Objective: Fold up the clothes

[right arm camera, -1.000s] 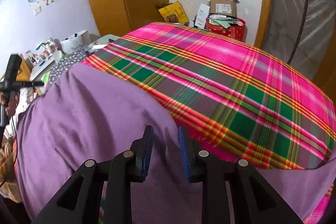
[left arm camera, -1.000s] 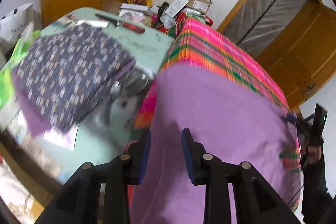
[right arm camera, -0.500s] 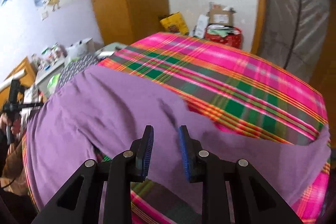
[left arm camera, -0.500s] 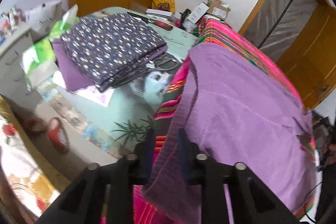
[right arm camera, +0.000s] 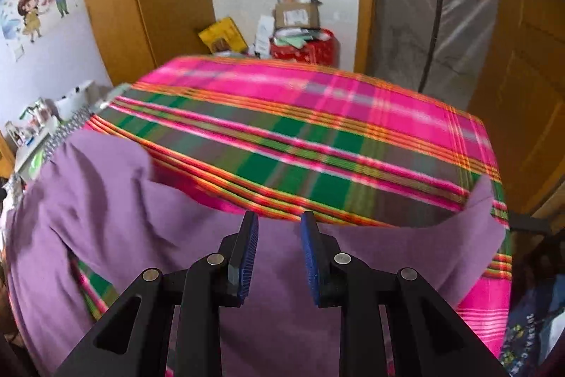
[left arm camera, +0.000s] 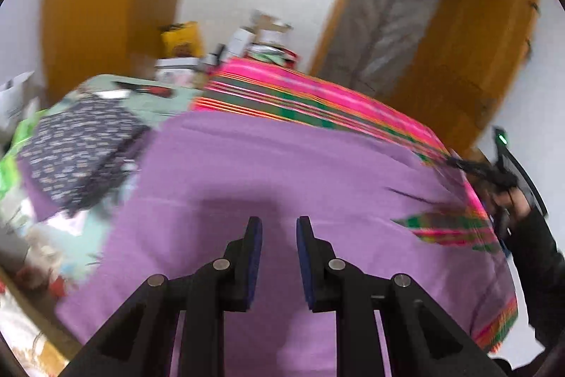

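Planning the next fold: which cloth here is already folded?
The dark blue patterned cloth on the side table, a compact stack; the purple cloth lies spread over the plaid cover.

Motion blur smears the patterned folded cloth left of the purple garment, whose near edge both frames cut off.

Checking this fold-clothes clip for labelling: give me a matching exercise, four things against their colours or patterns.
Things:
1. garment spread in front
2. bed cover
3. folded stack at left
4. box by the far wall

Looks:
a. red
b. dark with small pale print
c. plain purple
d. pink, green and orange plaid

Pairs: 1-c, 2-d, 3-b, 4-a
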The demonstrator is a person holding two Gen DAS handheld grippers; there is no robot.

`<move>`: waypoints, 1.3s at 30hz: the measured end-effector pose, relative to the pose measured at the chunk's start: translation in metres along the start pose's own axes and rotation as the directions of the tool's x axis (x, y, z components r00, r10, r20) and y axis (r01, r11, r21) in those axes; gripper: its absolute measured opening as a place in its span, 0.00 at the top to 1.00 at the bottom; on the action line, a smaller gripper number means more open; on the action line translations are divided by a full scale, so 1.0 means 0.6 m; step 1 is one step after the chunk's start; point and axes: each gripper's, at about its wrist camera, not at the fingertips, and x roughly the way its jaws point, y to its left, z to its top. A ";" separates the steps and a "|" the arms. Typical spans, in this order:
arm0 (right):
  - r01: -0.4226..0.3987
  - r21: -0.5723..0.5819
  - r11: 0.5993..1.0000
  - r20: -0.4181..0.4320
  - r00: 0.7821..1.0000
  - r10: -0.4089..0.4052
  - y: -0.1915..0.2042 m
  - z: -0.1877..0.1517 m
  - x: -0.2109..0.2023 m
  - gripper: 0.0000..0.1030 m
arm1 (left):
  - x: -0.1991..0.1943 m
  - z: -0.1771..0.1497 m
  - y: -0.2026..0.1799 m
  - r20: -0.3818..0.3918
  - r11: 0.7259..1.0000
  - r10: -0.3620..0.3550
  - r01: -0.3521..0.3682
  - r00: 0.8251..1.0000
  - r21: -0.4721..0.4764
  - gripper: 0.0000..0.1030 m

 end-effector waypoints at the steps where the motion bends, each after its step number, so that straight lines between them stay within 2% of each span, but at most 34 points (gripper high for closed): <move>1: -0.003 -0.004 1.000 -0.014 1.000 0.003 -0.007 -0.003 0.005 0.75 | 0.011 -0.002 -0.019 -0.015 1.000 -0.019 0.019 1.000 0.020 0.81; 7: -0.028 -0.067 0.997 -0.071 0.997 0.023 -0.025 -0.017 0.034 0.75 | 0.071 -0.024 -0.098 -0.117 0.989 -0.088 0.101 0.989 0.107 0.81; 9: -0.035 -0.093 0.995 -0.086 0.996 0.027 -0.024 -0.021 0.042 0.62 | 0.086 -0.032 -0.112 -0.147 0.986 -0.104 0.121 0.984 0.118 0.81; 10: -0.042 -0.107 0.993 -0.095 0.995 0.032 -0.022 -0.022 0.046 0.59 | 0.090 -0.036 -0.119 -0.156 0.985 -0.106 0.125 0.982 0.122 0.81; 16: -0.063 -0.178 0.982 -0.125 0.991 0.041 -0.005 -0.012 0.083 0.59 | 0.102 -0.038 -0.137 -0.179 0.982 -0.110 0.135 0.978 0.131 0.81; 22: -0.107 -0.165 0.980 -0.113 0.990 0.089 -0.016 -0.002 0.097 0.57 | 0.102 -0.034 -0.136 -0.177 0.985 -0.096 0.120 0.980 0.126 0.81; 23: -0.112 -0.161 0.981 -0.117 0.989 0.094 -0.017 -0.002 0.097 0.60 | 0.102 -0.033 -0.136 -0.176 0.985 -0.096 0.118 0.980 0.125 0.81; 25: -0.109 -0.174 0.979 -0.131 0.988 0.086 -0.011 0.000 0.094 0.94 | 0.107 -0.033 -0.139 -0.176 0.985 -0.094 0.117 0.980 0.123 0.81; 26: -0.099 -0.194 0.976 -0.135 0.988 0.073 -0.005 0.001 0.093 0.97 | 0.107 -0.033 -0.140 -0.176 0.986 -0.093 0.115 0.980 0.123 0.81; 30: -0.034 -0.235 0.971 -0.104 0.995 0.009 0.010 0.006 0.084 0.97 | 0.107 -0.030 -0.141 -0.176 0.986 -0.089 0.112 0.980 0.125 0.81; 34: 0.081 -0.136 0.987 -0.011 0.997 -0.083 -0.021 0.037 0.074 0.97 | 0.112 -0.031 -0.142 -0.181 0.987 -0.082 0.105 0.980 0.121 0.81; 36: 0.128 -0.073 0.989 -0.008 0.992 -0.129 -0.042 0.051 0.083 0.97 | 0.115 -0.030 -0.142 -0.183 0.988 -0.080 0.102 0.980 0.117 0.81; 39: 0.145 -0.016 0.989 -0.052 0.988 -0.146 -0.063 0.056 0.104 0.96 | 0.115 -0.031 -0.142 -0.185 0.988 -0.081 0.103 0.979 0.114 0.81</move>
